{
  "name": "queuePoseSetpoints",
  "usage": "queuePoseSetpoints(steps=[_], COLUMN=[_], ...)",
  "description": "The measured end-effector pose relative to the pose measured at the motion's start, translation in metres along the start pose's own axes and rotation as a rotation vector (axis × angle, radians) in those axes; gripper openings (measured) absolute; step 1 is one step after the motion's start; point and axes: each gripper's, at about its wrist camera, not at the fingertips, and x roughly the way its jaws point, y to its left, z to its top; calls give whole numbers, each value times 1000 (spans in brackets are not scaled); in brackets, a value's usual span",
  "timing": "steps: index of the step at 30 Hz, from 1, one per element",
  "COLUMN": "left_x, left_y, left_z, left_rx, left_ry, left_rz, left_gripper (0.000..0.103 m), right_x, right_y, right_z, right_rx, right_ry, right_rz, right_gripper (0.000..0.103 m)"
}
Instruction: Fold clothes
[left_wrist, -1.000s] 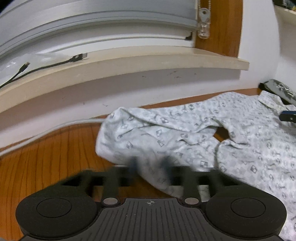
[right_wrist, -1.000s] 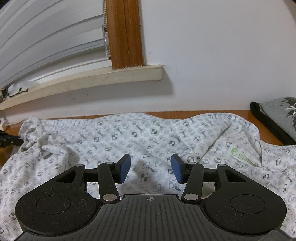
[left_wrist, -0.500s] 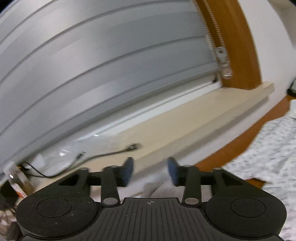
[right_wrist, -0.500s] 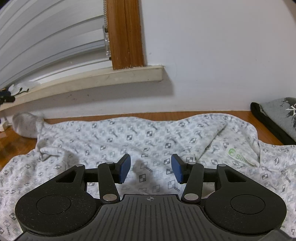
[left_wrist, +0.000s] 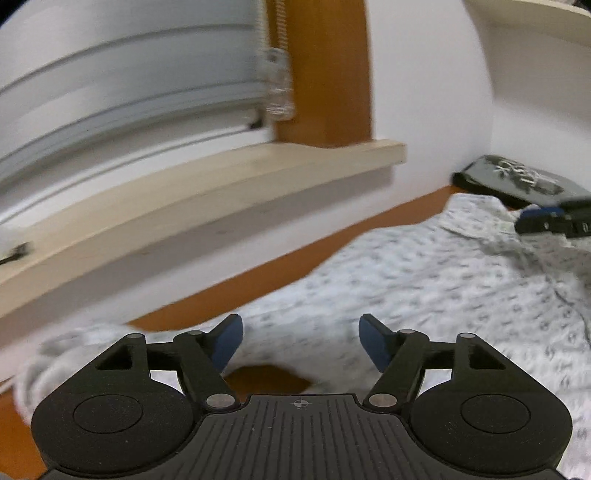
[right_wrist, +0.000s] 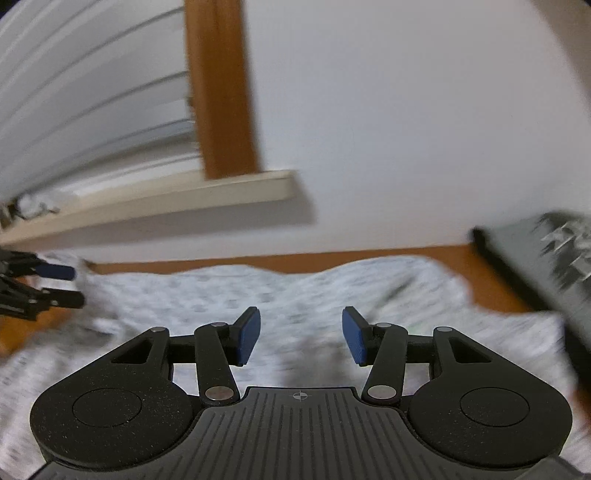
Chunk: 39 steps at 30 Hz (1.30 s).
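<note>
A white shirt with a small grey print (left_wrist: 424, 280) lies spread over the wooden table, blurred by motion in both views. My left gripper (left_wrist: 301, 341) hovers open over the shirt's left edge with nothing between its blue pads. My right gripper (right_wrist: 301, 338) is open above the middle of the shirt (right_wrist: 229, 299), also holding nothing. The right gripper's fingers (left_wrist: 543, 218) show at the far right of the left wrist view, over the shirt. At the left edge of the right wrist view, the left gripper's fingers (right_wrist: 51, 284) hang open near the shirt's left end.
A dark folded garment with a white print (left_wrist: 517, 177) (right_wrist: 554, 251) lies at the table's far right by the white wall. A window sill (left_wrist: 207, 177) and blinds run along the back. Bare wood table (left_wrist: 266, 380) shows beside the shirt's left edge.
The left gripper swung up toward the blinds, then back down over the shirt's left edge, with its fingers wider apart. The shirt's bunched left part now lies flatter. The right gripper shifted slightly.
</note>
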Motion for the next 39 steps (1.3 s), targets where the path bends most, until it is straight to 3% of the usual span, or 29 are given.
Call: queuePoseSetpoints(steps=[2, 11, 13, 19, 21, 22, 34, 37, 39], left_x=[11, 41, 41, 43, 42, 42, 43, 44, 44], left_y=[-12, -17, -15, -18, -15, -14, -14, -11, -11], left_z=[1, -8, -8, -7, -7, -7, -10, -9, -9], left_rx=[-6, -38, -47, -39, -50, -55, -37, -51, -48], left_ry=[6, 52, 54, 66, 69, 71, 74, 79, 80], left_rz=[-44, -19, -14, 28, 33, 30, 15, 4, 4], left_gripper=[73, 73, 73, 73, 73, 73, 74, 74, 74], right_x=[7, 79, 98, 138, 142, 136, 30, 23, 24], right_y=[-17, -44, -28, 9, 13, 6, -112, -126, -129], right_z=[6, 38, 38, 39, 39, 39, 13, -2, -12], right_rx=[-15, -55, -87, -260, -310, -307, -6, 19, 40], right_ry=[21, 129, 147, 229, 251, 245, 156, 168, 193], right_rz=[-41, -43, -1, 7, -5, -28, -251, -259, -217], right_gripper=[49, 51, 56, 54, 35, 5, 13, 29, 40])
